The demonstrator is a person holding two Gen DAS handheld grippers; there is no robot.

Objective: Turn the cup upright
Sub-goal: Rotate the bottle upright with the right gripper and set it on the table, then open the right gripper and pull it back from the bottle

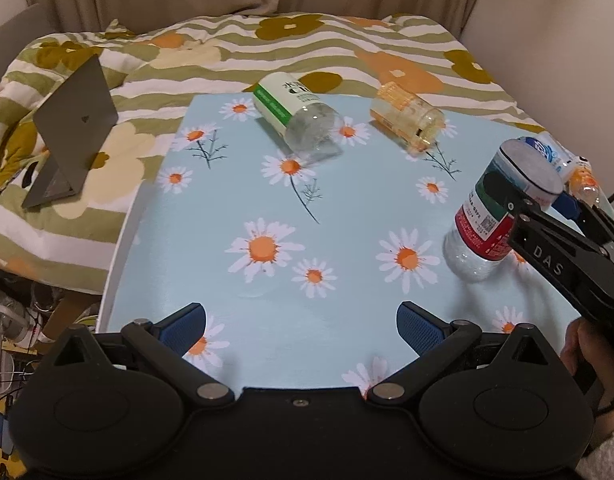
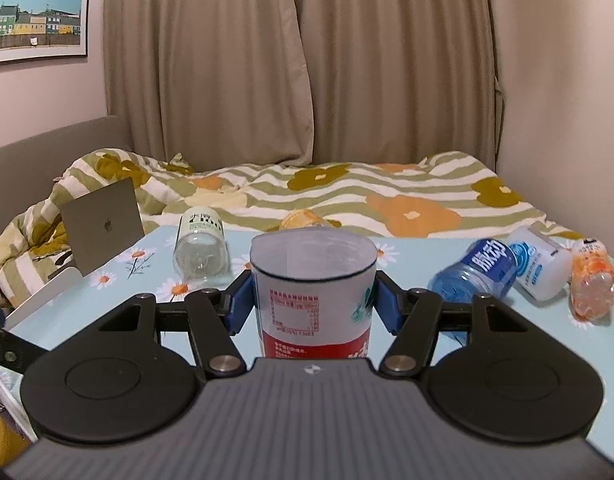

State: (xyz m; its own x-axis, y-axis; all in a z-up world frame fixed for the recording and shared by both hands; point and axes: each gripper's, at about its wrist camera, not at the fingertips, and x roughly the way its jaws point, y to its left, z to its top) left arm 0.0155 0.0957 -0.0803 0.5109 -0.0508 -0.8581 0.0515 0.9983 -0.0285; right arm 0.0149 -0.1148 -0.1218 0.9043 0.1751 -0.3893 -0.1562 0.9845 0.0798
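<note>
A cut-bottle cup with a red, white and green label (image 1: pixel 495 216) stands upright on the daisy-print table (image 1: pixel 267 200) at the right, open end up. My right gripper (image 2: pixel 313 300) is shut on this cup (image 2: pixel 313 292), one blue pad on each side. It shows in the left wrist view (image 1: pixel 543 204) as a black arm reaching in from the right. My left gripper (image 1: pixel 301 326) is open and empty, low over the table's near edge. A green-label cup (image 1: pixel 297 118) and a yellow cup (image 1: pixel 409 118) lie on their sides at the far end.
A blue bottle cup (image 2: pixel 477 270), a white-blue one (image 2: pixel 541 264) and an orange one (image 2: pixel 593 282) lie on their sides at the table's right. An open laptop (image 1: pixel 73 128) stands on the flowered duvet (image 1: pixel 347 48) to the left. Curtains hang behind the bed.
</note>
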